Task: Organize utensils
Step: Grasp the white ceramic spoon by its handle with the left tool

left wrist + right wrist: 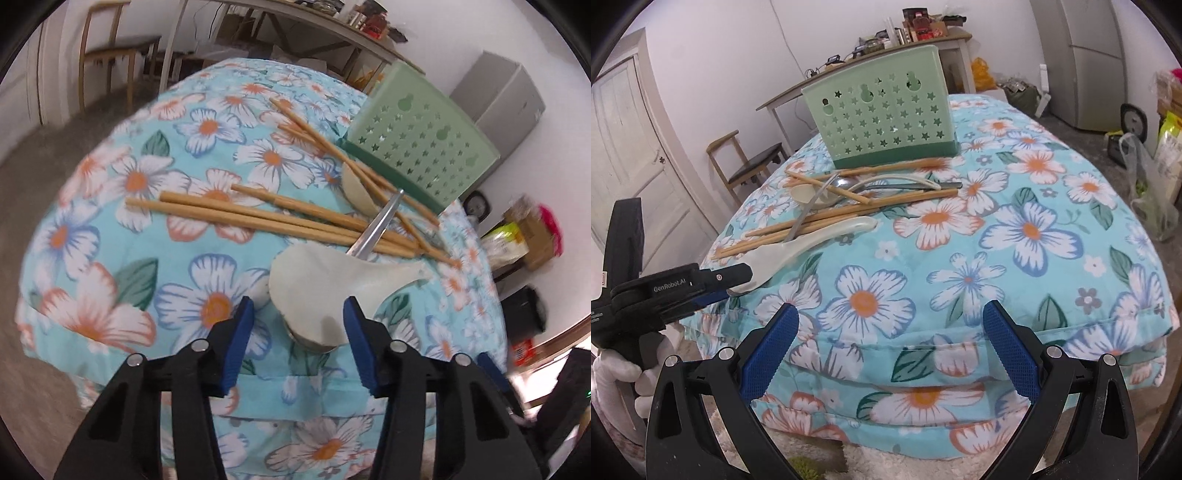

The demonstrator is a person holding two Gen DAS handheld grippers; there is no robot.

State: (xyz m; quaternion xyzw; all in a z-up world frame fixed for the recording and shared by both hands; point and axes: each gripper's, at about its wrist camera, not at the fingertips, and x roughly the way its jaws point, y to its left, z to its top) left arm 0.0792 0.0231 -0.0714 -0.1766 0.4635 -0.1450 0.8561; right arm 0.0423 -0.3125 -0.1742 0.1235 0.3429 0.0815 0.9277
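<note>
My left tongs [298,308] straddle the white spoon's [317,280] bowel end at 6 o'clock, pads just beside it; I cannot tell if they press. Chopsticks [258,218] and a metal handle [380,221] lie crossed at 12 o'clock from the spoon, near the green holder [417,147] at 1 o'clock. My right tongs [890,325] hang apart over the floral cloth [997,258], empty.

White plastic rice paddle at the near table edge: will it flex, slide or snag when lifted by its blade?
The white plastic rice paddle looks thin and glossy, so probably light, slightly flexible and slippery. Its handle lies by the wooden chopsticks and a metal utensil handle, so lifting may nudge them.
</note>
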